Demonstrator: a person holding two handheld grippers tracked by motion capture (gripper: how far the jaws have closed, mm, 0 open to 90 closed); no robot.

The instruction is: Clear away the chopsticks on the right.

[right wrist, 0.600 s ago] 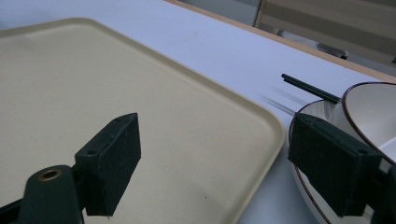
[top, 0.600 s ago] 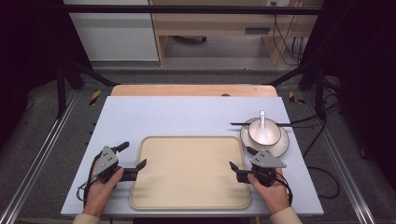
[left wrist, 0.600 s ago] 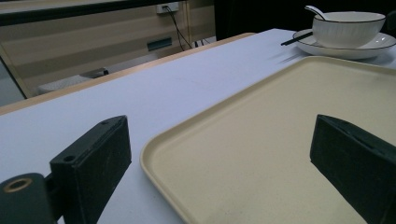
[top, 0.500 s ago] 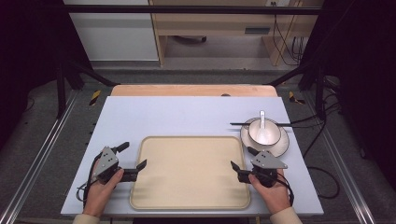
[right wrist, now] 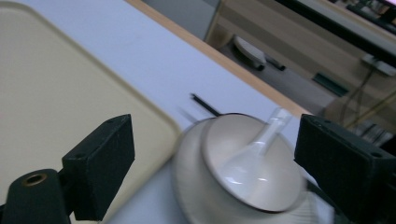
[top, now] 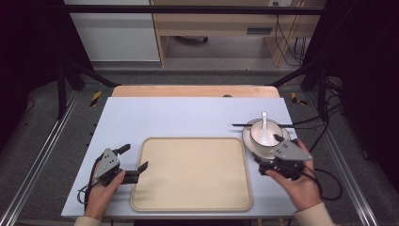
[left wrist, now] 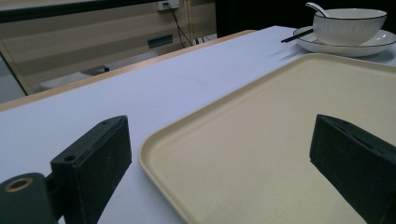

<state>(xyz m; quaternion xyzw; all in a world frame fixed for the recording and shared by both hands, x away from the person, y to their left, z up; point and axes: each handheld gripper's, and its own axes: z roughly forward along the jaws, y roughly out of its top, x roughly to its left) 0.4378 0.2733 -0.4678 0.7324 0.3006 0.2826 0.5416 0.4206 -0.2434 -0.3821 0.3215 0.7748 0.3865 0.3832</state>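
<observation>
Hovering near bowl (top: 263, 134): right tongs (top: 277, 153) (spread); left tongs (top: 134, 160) spread at tray (top: 193, 174) edge.

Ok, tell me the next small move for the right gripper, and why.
Probably ease the right gripper forward and down so its open jaws straddle the bowl. The bowl, with a spoon in it, sits on a plate just ahead, between the jaws but untouched.

We see a cream tray (top: 193, 174), a white bowl (top: 263, 133) with dark rim, black chopsticks (top: 242, 125).
</observation>
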